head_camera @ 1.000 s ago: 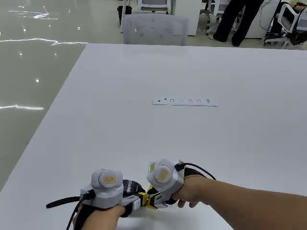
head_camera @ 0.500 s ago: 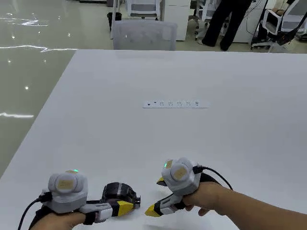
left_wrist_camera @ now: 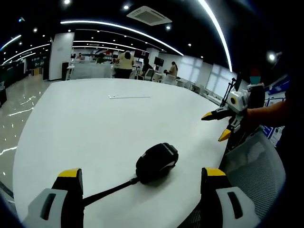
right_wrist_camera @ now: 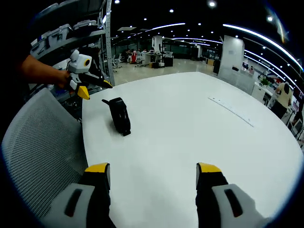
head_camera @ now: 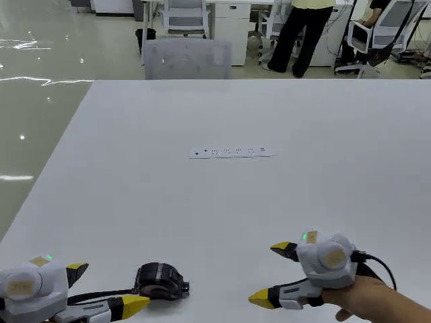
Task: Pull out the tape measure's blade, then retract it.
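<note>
- A black tape measure (head_camera: 160,280) lies on the wide white table (head_camera: 236,202) near its front edge, just beside the left gripper (head_camera: 108,287).
- Both the left gripper and the right gripper (head_camera: 269,272) have their jaws spread wide and hold nothing.
- A power strip (head_camera: 231,153) lies mid-table. Beyond it are a grey chair (head_camera: 186,59), a glossy floor (head_camera: 40,101) and a standing person (head_camera: 300,27).

A white table (head_camera: 303,202) bears what looks like a power strip (head_camera: 231,153), grey chair (head_camera: 186,59) beyond

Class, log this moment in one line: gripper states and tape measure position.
left gripper: open | right gripper: open | tape measure: on table, near left gripper, held by neither
</note>
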### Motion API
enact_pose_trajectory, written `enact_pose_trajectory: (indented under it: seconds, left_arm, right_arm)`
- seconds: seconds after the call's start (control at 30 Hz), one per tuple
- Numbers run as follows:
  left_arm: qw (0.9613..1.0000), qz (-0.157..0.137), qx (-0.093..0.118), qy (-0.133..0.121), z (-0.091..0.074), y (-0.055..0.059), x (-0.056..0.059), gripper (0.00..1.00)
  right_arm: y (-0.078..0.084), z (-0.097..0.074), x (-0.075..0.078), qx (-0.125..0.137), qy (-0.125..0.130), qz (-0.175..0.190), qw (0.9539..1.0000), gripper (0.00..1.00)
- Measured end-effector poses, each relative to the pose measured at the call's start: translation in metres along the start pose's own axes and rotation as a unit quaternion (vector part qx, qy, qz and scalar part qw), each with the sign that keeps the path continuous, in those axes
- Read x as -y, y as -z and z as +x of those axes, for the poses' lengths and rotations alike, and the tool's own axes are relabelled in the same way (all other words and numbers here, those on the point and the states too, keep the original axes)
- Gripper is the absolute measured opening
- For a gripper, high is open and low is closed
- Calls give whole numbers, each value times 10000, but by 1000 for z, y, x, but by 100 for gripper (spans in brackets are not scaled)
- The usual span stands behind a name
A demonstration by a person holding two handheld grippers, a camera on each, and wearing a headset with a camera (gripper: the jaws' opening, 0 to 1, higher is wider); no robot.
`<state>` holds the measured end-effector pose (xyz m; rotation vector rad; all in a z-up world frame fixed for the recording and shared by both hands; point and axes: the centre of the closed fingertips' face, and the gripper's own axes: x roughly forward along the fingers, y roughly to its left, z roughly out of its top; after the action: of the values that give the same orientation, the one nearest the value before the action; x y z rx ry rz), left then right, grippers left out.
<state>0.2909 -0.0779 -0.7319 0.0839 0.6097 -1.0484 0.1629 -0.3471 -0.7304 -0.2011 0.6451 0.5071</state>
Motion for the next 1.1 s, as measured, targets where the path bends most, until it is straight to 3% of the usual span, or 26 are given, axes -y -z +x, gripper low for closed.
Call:
enact_pose_trajectory:
  seconds: [0.23, 0.37, 0.57, 0.8, 0.9, 0.93, 1.03, 1.1]
  left_arm:
    - [9995, 31, 281, -122, -18, 0, -10, 100]
    - [9994, 154, 219, -208, -25, 4, -11, 100]
    - [9994, 154, 207, -250, -32, 6, -13, 100]
    - [9997, 111, 73, -213, -35, 13, -7, 100]
    - [9993, 299, -24, -220, -33, 16, -2, 100]
    - [9986, 399, -158, -307, -33, 21, -4, 100]
    - [9996, 206, -82, -201, -33, 19, 6, 100]
    - [9994, 271, -71, -211, -34, 18, 10, 100]
  right_arm:
    - [32, -44, 22, -18, 398, 331, 9987, 78]
    - [49, -60, 28, -131, 543, 324, 9979, 82]
    - [63, -83, 34, -40, 774, 494, 9958, 93]
    - [73, -104, 31, -54, 938, 461, 9945, 98]
    - [78, -110, 34, -107, 999, 484, 9938, 98]
    - [79, -112, 35, -82, 1003, 507, 9936, 99]
    - [81, -112, 36, -134, 996, 457, 9939, 99]
    - [80, -112, 36, -118, 978, 479, 9940, 99]
